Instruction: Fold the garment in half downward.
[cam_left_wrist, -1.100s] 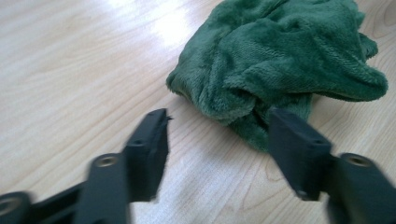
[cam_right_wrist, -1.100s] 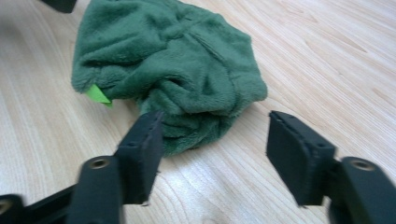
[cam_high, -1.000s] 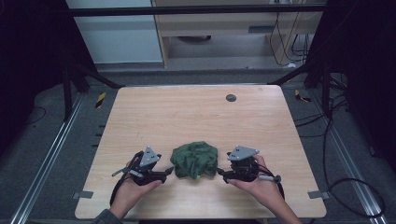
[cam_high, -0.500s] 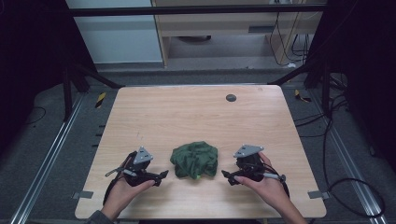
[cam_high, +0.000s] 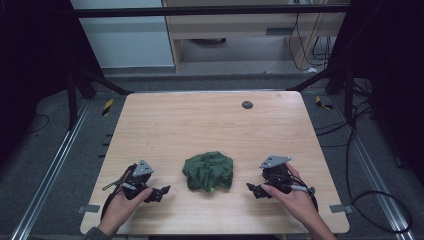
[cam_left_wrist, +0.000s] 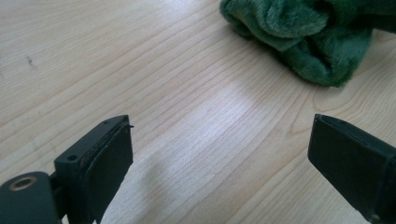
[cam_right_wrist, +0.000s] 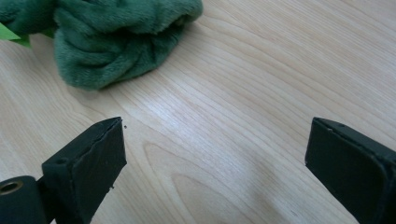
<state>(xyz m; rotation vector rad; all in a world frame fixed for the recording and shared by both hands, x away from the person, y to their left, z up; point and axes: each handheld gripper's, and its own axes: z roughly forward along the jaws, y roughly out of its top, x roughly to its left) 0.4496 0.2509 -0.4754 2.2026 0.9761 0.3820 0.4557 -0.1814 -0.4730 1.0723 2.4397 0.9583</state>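
Observation:
A crumpled dark green fleece cloth (cam_high: 208, 171) lies on the wooden table (cam_high: 210, 125) near its front middle. In the left gripper view the cloth (cam_left_wrist: 308, 37) sits at the top right, in the right gripper view the cloth (cam_right_wrist: 107, 37) at the top left, with a small bright green tag beside it. My left gripper (cam_high: 162, 191) rests low to the left of the cloth, open, jaws wide apart over bare wood (cam_left_wrist: 219, 154). My right gripper (cam_high: 254, 190) rests to the right of the cloth, open too, nothing between its jaws (cam_right_wrist: 215, 158). Neither touches the cloth.
A small dark round disc (cam_high: 247, 105) lies near the table's far edge. Metal frame rails (cam_high: 50, 170) run along both sides of the table, and cables (cam_high: 370, 200) trail on the floor at the right. A cabinet stands behind the table.
Both grippers have pulled back from the cloth, the left one leftward and the right one rightward, toward the table's front edge. The cloth lies where it was.

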